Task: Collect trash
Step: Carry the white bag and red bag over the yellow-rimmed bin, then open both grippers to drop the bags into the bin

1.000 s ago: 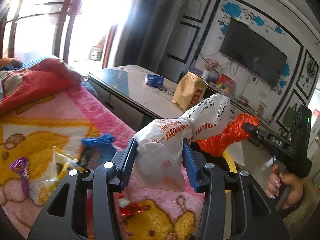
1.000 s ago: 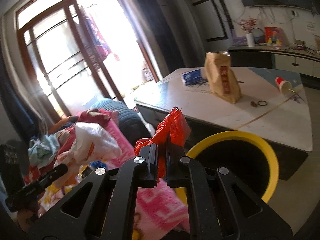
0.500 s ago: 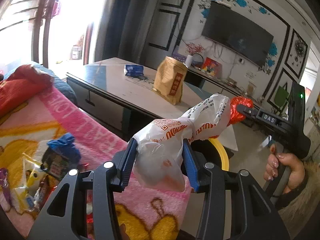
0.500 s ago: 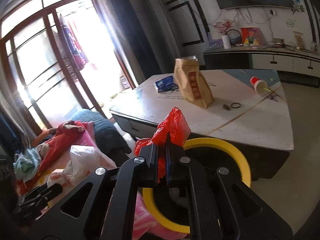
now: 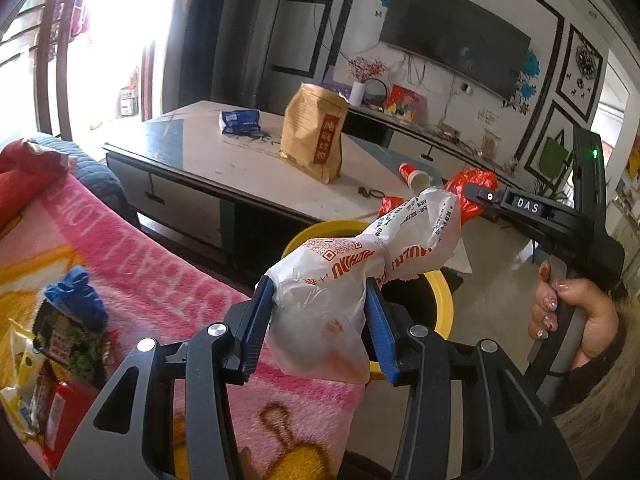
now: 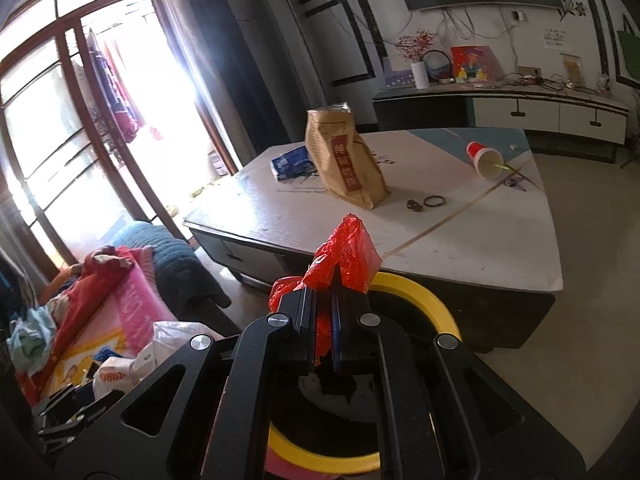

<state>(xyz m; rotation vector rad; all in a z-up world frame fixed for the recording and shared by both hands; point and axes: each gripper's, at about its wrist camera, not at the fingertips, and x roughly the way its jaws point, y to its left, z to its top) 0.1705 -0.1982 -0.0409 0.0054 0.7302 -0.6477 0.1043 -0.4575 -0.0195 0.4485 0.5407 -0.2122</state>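
My left gripper (image 5: 318, 320) is shut on a knotted white plastic bag (image 5: 352, 280) with orange print; its blue pads press both sides. The bag hangs just over the near rim of a yellow bin (image 5: 440, 300). My right gripper (image 6: 324, 320) is shut on a crumpled red plastic bag (image 6: 346, 254), held above the yellow bin (image 6: 424, 300). In the left wrist view the right gripper (image 5: 470, 194) with the red bag (image 5: 474, 188) reaches in from the right, held by a hand (image 5: 572, 312). The white bag (image 6: 132, 360) shows low left in the right wrist view.
A low table (image 5: 248, 172) stands behind the bin, with a brown paper bag (image 5: 316, 136), a blue packet (image 5: 240, 120) and a tipped red cup (image 5: 414, 174). A pink blanket (image 5: 160, 280) at left carries several wrappers (image 5: 68, 320). A TV cabinet (image 6: 520, 108) lines the far wall.
Both grippers have moved with their bags away from the blanket toward the yellow bin, which now lies right under them. Neither grip has changed.
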